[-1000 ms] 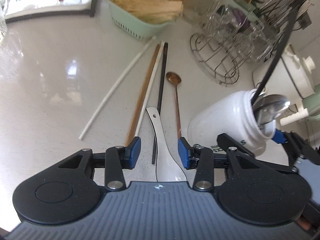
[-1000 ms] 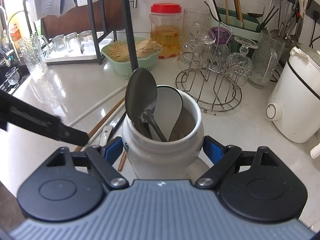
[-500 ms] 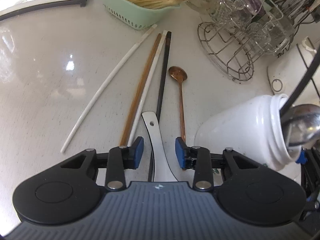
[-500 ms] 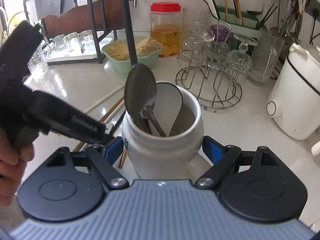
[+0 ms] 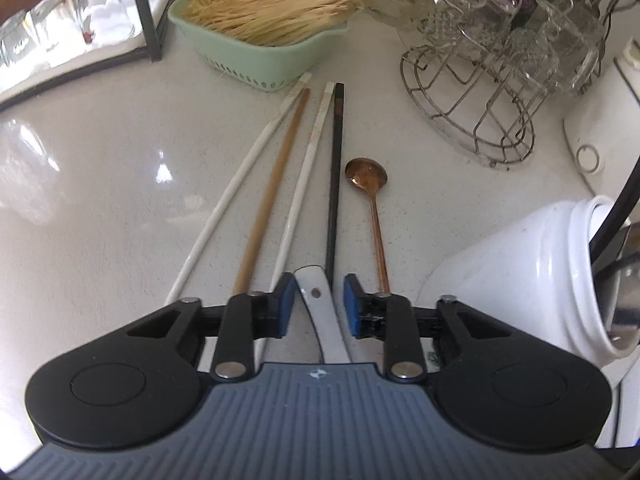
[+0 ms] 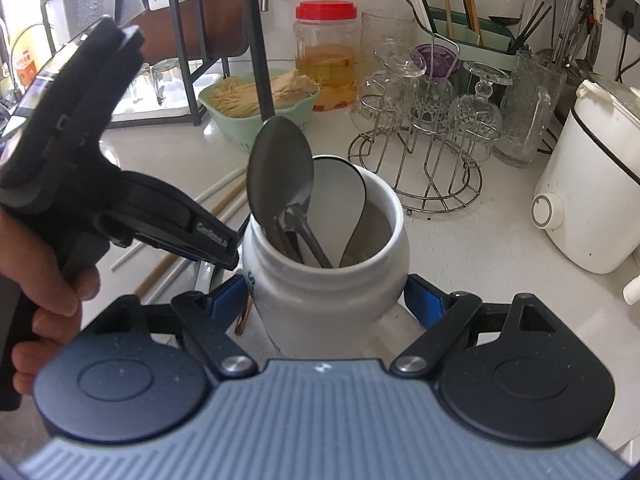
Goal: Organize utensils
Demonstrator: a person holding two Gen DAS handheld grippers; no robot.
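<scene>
Left gripper [image 5: 316, 300] straddles spoon handle [image 5: 320, 304] — jaws apart.

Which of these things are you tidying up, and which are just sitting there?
For the job: white ceramic spoon between the left gripper fingers, copper spoon, four chopsticks on the counter, white jar held by the right gripper.

Just sitting there: green basket, glass rack, red-lidded jar, white appliance.
</scene>
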